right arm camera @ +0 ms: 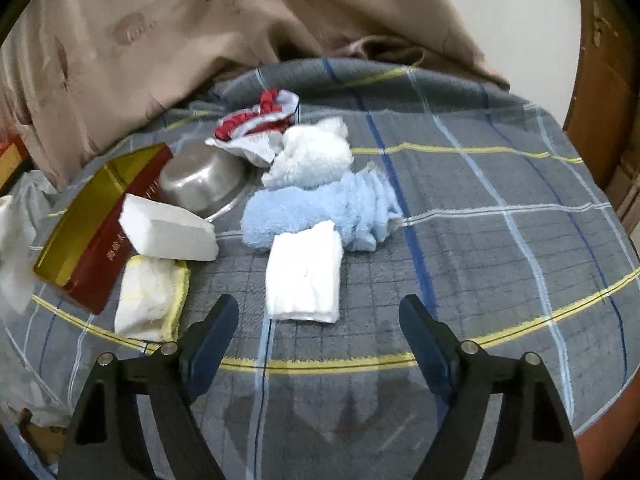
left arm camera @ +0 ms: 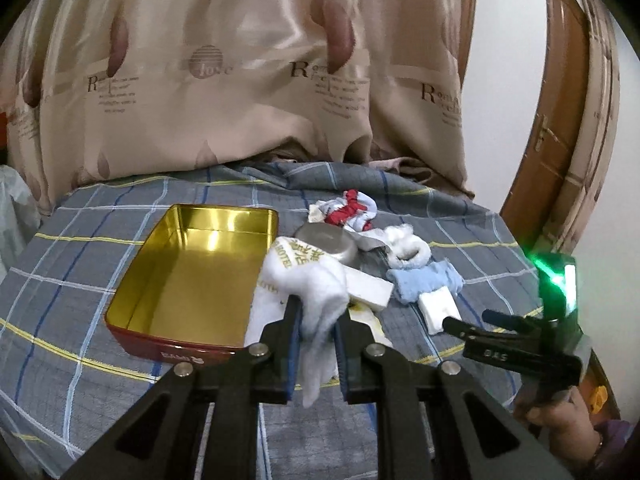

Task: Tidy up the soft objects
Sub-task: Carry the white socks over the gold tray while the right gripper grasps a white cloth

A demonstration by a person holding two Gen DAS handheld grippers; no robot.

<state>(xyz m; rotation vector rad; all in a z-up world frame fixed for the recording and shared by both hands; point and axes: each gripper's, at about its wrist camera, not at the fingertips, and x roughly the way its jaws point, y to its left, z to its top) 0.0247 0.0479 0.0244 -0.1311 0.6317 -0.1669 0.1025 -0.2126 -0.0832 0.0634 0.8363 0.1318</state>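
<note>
At nine o'clock in my left view sat the open tin (left arm camera: pixel 192 276), red outside and gold inside, and nothing showed in it; as far as I could see, no soft thing had been put away yet. My left tongs (left arm camera: pixel 316 316) were pinched narrow on the white printed sock (left arm camera: pixel 308 276), which hung from the pads above the plaid bedcover (left arm camera: pixel 80 248) at about six o'clock, just right of the tin's near corner. I judged that this sock was the first item on its way in, lifted but not yet dropped.

Moving right, the rest of the pile lay untouched. An upturned steel bowl (right arm camera: pixel 200 178) stood beside the tin at ten o'clock in my right view, with a white foam block (right arm camera: pixel 164 232) in front of it and a yellow-edged white cloth (right arm camera: pixel 150 300) nearer me at eight. Behind them, at eleven, was the red and white sock (right arm camera: pixel 256 128), then a fluffy white sock (right arm camera: pixel 312 152) at twelve, touching the pale blue sock (right arm camera: pixel 316 208) below it.

The folded white cloth (right arm camera: pixel 304 272) lay at the centre, just ahead of my right tongs (right arm camera: pixel 320 316), whose jaws stood wide with nothing between them. I judged that cloth to be the next pick. So most of the sorting was left: one piece in hand, at least five soft pieces to go.
</note>
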